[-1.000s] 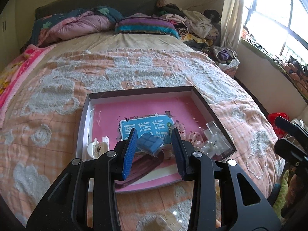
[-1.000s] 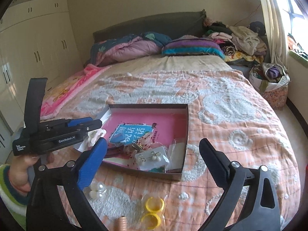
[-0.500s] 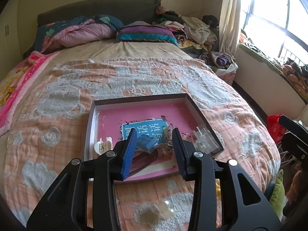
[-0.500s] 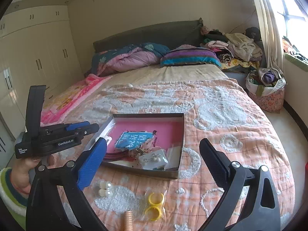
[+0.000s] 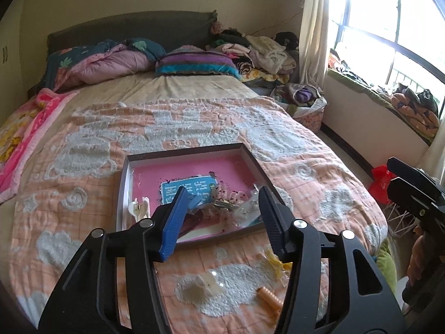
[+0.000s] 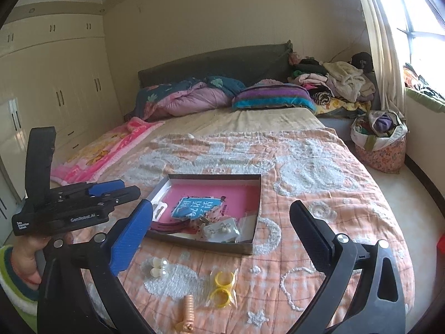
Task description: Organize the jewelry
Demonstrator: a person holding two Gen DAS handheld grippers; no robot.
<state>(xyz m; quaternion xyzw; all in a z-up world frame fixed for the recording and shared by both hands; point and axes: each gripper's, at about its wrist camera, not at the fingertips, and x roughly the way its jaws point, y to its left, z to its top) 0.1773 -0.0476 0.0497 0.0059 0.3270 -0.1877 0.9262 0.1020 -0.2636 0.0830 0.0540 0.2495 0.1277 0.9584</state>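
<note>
While our left claw (image 5: pixel 221 220) has just been opening (nothing between its fingers), our right claw (image 6: pixel 219 233) hangs spread wide above the box (image 6: pixel 251 246).

Both handheld grippers raised, jaws apart, nothing between them.

Left black two-finger gripper with one blue pad (image 5: pixel 219 220), tilted downward, jaws just opened and parted to a moderate gap. Right black two-finger gripper with one blue pad (image 6: pixel 222 236) spread wide, also angled downward. Left hand (image 6: pixel 26 253), in a striped green-and-white knitted sleeve (image 6: pixel 14 284), wrapped around the left gripper's handle.
</note>
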